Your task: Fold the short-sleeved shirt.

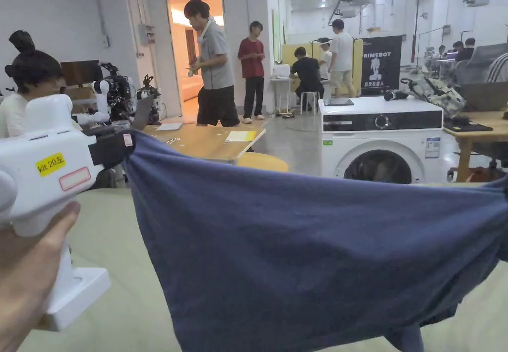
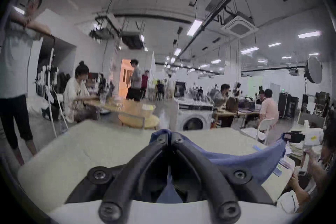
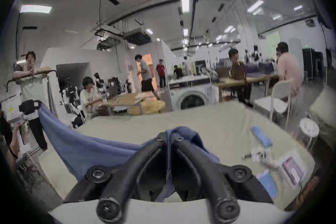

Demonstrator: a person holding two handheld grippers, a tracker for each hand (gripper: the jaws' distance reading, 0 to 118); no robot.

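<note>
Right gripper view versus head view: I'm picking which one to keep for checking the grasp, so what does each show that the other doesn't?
The right gripper view alone shows the right gripper with its jaws closed on a bunched corner of the blue shirt, plus a folded blue cloth and small clutter on the table. The head view alone shows the shirt's wide hanging body and the hand holding the left gripper. Both show the left gripper pinching the shirt's other corner, the shirt stretched above the table, and the washing machine.

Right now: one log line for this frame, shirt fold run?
phase: shirt lifted, unfolded | left gripper: shut on blue shirt | right gripper: shut on blue shirt | shirt: stretched between both above table
</note>
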